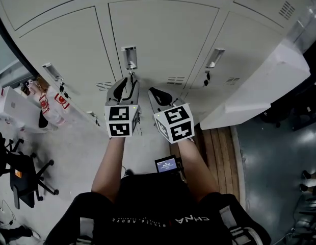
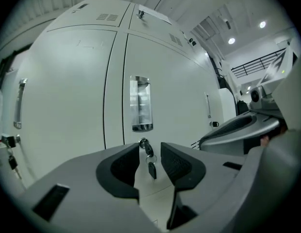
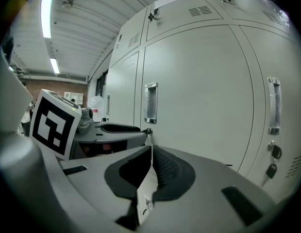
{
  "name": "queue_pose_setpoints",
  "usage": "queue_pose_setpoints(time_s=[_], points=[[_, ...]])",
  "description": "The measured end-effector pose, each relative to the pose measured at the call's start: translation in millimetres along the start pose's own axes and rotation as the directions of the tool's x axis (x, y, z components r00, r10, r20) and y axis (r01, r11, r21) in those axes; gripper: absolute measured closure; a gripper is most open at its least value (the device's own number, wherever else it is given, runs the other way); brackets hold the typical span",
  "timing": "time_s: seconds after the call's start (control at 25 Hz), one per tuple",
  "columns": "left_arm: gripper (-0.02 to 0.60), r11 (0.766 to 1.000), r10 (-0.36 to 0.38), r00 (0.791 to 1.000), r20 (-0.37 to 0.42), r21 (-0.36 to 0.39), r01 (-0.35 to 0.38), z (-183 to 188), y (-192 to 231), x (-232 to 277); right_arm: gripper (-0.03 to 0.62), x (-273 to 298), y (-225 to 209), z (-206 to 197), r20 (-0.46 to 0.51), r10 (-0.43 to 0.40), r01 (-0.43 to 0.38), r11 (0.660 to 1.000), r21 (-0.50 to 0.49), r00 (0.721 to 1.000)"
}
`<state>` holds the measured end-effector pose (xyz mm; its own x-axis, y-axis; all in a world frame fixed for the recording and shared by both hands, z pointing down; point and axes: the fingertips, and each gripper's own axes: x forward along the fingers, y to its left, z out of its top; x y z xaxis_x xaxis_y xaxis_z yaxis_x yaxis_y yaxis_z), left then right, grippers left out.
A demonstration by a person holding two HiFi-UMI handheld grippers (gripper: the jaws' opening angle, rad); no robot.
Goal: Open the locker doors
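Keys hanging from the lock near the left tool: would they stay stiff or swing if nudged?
Probably swing: the lower key hangs on a ring from the upper key. It looks small and thin, so likely light. The upper key, seated in the door, should hold firmer.

I'm in a locker area of a big workshop-like hall: grey metal lockers (image 1: 163, 34) with keys (image 2: 151, 164) hanging from locks, strip lights (image 3: 45, 8) on a high ribbed ceiling (image 3: 87, 38), an office chair (image 1: 23, 175) nearby.
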<state>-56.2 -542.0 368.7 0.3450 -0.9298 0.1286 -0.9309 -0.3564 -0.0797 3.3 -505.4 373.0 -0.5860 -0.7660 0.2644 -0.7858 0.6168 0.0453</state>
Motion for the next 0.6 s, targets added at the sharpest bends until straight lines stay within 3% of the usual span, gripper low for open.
queue_pose_setpoints(time_s=[0.28, 0.6], points=[[0.479, 0.997, 0.072, 0.997, -0.014, -0.009, -0.072, 0.3, 2.6, 11.3, 0.557, -2.6, -13.4, -3.9, 0.000, 0.014, -0.014, 1.000, 0.004, 1.000], [0.522, 0.997, 0.076, 0.997, -0.021, 0.021, -0.076, 0.2, 1.8, 14.1, 0.557, 3.3, -13.5, -3.3, 0.004, 0.027, -0.027, 1.000, 0.007, 1.000]])
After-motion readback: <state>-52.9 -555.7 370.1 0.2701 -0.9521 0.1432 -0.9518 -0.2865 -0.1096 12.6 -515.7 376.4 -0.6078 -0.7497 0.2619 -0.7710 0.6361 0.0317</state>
